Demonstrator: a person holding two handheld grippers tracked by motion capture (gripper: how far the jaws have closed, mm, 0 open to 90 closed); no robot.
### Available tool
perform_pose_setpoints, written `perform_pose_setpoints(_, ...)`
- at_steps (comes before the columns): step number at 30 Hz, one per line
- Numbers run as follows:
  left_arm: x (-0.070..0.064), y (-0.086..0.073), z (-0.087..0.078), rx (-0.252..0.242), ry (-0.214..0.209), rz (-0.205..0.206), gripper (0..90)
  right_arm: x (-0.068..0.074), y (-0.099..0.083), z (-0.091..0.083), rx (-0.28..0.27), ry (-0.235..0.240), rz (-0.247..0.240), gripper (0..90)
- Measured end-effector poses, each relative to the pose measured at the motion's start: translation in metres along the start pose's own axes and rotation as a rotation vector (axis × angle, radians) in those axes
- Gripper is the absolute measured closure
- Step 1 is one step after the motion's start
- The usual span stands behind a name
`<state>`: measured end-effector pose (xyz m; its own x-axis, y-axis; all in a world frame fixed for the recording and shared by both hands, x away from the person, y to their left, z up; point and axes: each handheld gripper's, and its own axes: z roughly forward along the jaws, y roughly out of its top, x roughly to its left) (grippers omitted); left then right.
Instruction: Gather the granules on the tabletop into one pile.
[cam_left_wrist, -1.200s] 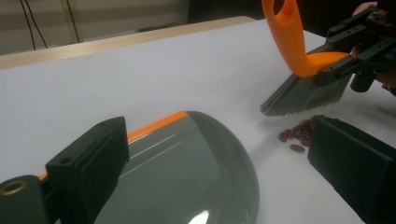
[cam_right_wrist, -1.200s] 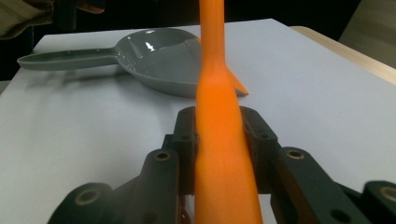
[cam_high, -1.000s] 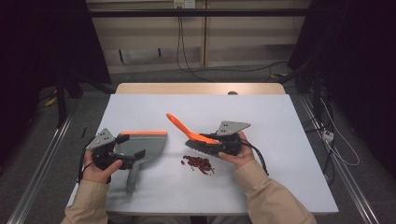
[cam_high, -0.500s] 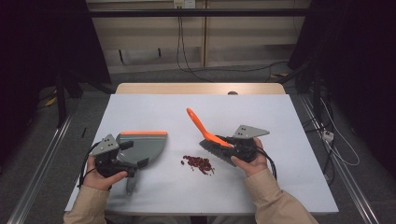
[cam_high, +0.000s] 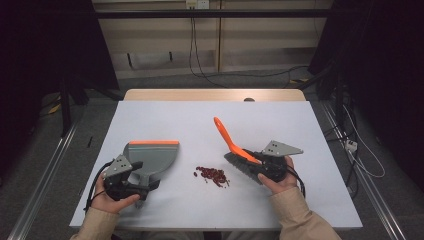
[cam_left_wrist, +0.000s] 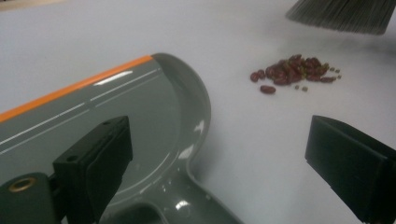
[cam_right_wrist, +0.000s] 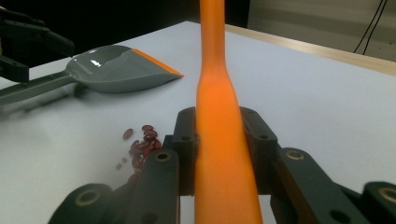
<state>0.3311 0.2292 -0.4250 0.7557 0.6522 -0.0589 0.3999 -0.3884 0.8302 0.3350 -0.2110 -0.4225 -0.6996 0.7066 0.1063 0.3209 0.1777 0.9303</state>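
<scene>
Right claw pinched on the orange brush handle, bristles down on the desk just right of the red beans. Left claw spread wide over the grey dustpan handle, gripping nothing. Dustpan flat, just left of the beans.

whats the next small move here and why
Probably close the left gripper on the grey plastic dustpan's handle: its jaws stand open around it. The right gripper already clamps the orange-handled brush, bristles beside the pile of dark red beans.
</scene>
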Motion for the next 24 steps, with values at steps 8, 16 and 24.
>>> perform_pose_setpoints(8, 0.004, -0.007, -0.001, 0.051, 0.07, 0.02, 10.7, -0.001, -0.001, -0.001, -0.01, -0.009, 0.005, 70.9)
perform_pose_setpoints(16, 0.008, -0.015, -0.008, 0.077, 0.14, 0.021, 14.3, -0.001, -0.001, -0.002, -0.02, -0.015, 0.002, 70.9)
perform_pose_setpoints(24, 0.007, -0.019, -0.015, 0.1, 0.189, 0.007, 13.5, -0.001, -0.001, -0.002, -0.022, -0.017, -0.001, 70.8)
